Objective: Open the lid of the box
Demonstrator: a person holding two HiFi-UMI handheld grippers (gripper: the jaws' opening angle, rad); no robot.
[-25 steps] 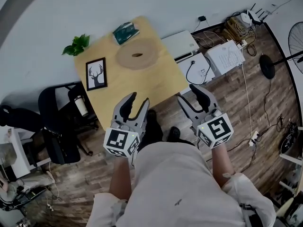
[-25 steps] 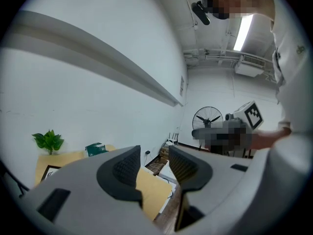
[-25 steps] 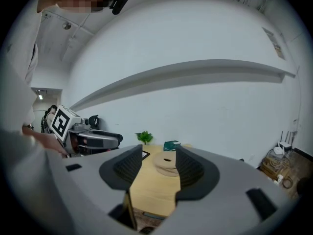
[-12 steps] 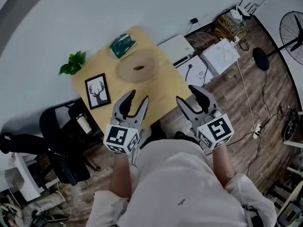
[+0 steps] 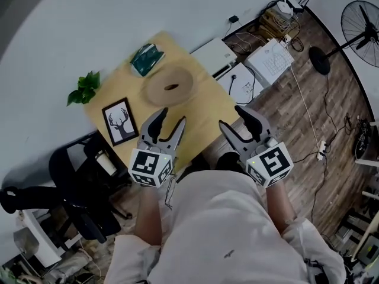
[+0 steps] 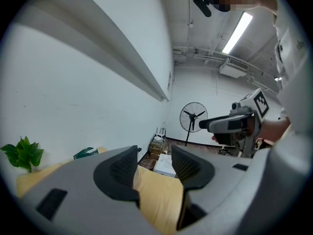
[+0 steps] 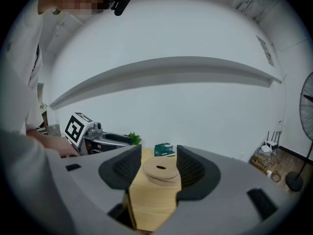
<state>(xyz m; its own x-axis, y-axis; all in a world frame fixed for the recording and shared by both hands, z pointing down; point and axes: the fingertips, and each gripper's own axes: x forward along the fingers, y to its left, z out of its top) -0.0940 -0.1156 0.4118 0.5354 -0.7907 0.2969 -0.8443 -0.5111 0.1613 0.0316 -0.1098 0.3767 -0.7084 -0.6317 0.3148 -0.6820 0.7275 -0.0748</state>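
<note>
The round box (image 5: 172,86) sits on the far half of the worktop (image 5: 201,108). Its lid is on, so the inside is hidden. The left gripper (image 5: 170,118) jaws are opening, with nothing between them. The right gripper (image 5: 232,118) jaws are wide apart and empty. Both are by the near edge. It looks best to reach out, hold the box, and lift the lid by its rim.

Evenly bright, ceiling tube (image 6: 238,32) glaring, fisheye edges bent and dark.

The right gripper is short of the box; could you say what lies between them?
Only bare tabletop lies between the right gripper and the box; the head view and right gripper view both show it.
</note>
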